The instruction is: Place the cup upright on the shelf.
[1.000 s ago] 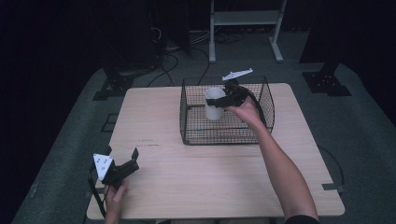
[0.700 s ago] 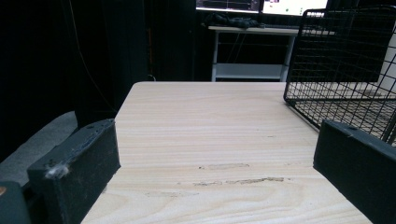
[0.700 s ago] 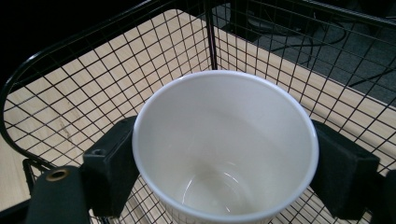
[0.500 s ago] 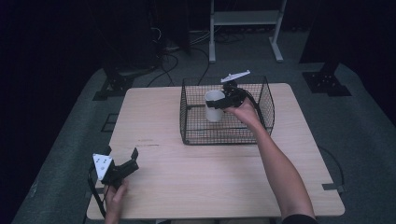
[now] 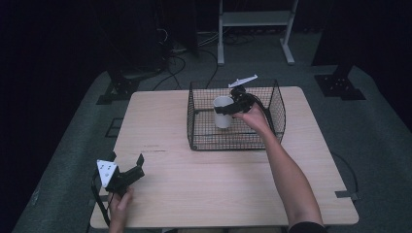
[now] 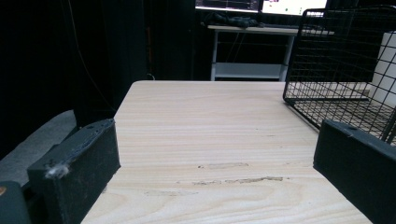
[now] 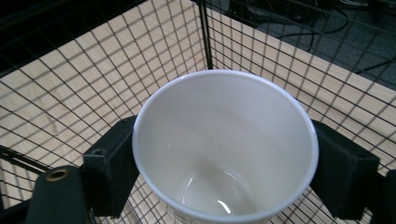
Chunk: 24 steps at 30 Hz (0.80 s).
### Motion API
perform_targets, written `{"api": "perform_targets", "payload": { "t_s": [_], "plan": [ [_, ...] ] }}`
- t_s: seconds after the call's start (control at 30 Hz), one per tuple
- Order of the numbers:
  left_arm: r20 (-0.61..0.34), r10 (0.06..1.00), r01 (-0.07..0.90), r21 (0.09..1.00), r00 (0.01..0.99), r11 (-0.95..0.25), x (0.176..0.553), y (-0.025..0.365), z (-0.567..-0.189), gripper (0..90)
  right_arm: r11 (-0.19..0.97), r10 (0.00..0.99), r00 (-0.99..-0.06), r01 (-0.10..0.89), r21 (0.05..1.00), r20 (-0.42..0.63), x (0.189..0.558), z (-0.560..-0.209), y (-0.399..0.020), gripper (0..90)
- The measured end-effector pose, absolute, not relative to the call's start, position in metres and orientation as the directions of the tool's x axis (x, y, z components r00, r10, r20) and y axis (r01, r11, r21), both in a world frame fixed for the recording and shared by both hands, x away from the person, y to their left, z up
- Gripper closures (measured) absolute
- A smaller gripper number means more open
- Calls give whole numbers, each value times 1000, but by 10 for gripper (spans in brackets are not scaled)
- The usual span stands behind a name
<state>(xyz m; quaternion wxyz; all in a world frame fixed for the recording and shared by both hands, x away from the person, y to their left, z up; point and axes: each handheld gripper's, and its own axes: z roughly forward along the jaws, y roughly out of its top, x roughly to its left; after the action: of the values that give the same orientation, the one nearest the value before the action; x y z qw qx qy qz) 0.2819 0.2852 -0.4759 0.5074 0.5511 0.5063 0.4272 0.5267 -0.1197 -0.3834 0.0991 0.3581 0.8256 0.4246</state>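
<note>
Your right gripper point(image 5: 227, 109) grips a white, empty paper cup point(image 5: 223, 112) from both sides, the fingers point(image 7: 111, 164) pressed against its wall just under the rim, inside the black wire basket point(image 5: 206, 141) that sits toward the far right corner of the light wooden table point(image 5: 204, 184). The cup stands upright, but you cannot tell whether its base rests on the basket's mesh floor or hangs just above it. Nothing else lies in the basket, and the cup itself holds nothing. Your left gripper point(image 5: 125, 169) rests at the table's near left corner, its fingers point(image 6: 77, 165) spread wide on nothing. The risk, as it looks now: squeeze harder and the thin wall may buckle; drift sideways and the rim or your fingers could snag the wire sides, tipping the cup or dragging the light basket along.
</note>
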Motion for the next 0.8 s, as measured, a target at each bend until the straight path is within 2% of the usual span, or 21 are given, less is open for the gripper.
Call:
{"api": "perform_targets", "payload": {
  "t_s": [0.33,0.8],
  "plan": [
    [-39,992,123,992,122,23,282,284,-476,0,395,685,-713,536,746,149,532,-392,-121,183],
    [-40,992,125,992,120,25,282,285,-476,0,439,672,-731,521,732,118,531,-396,-117,182]
  ]
}}
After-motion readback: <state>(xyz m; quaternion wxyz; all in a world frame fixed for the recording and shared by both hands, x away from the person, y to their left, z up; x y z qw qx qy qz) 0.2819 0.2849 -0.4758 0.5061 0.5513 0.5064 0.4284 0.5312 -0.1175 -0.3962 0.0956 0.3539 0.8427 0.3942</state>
